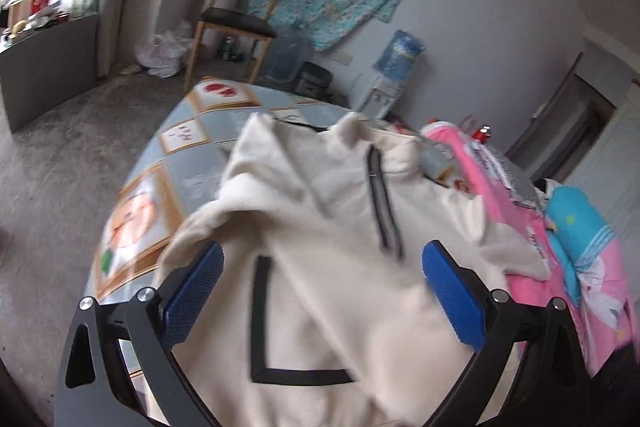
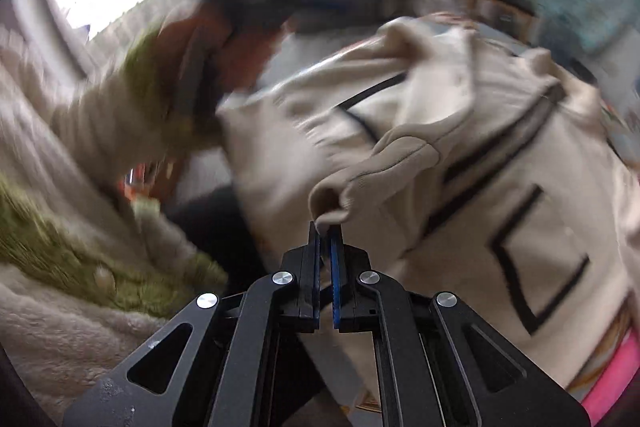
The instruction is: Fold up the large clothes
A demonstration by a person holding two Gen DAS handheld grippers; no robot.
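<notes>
Right wrist view: one cream jacket (image 2: 460, 131) is seen, its cuff (image 2: 340, 199) pinched by the right tongs (image 2: 325, 227), angled downward. One sleeved arm (image 2: 120, 115) is blurred beyond. Left tongs (image 1: 320, 267) are spread above the jacket, draped over the patterned desk (image 1: 192, 155).

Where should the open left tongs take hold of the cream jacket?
Judging by its pose, the near left edge of the jacket, where the fabric bunches into a raised fold over the table. Come from the left side, low, so one pad slips under. The right tongs already pinch the cuff.
</notes>
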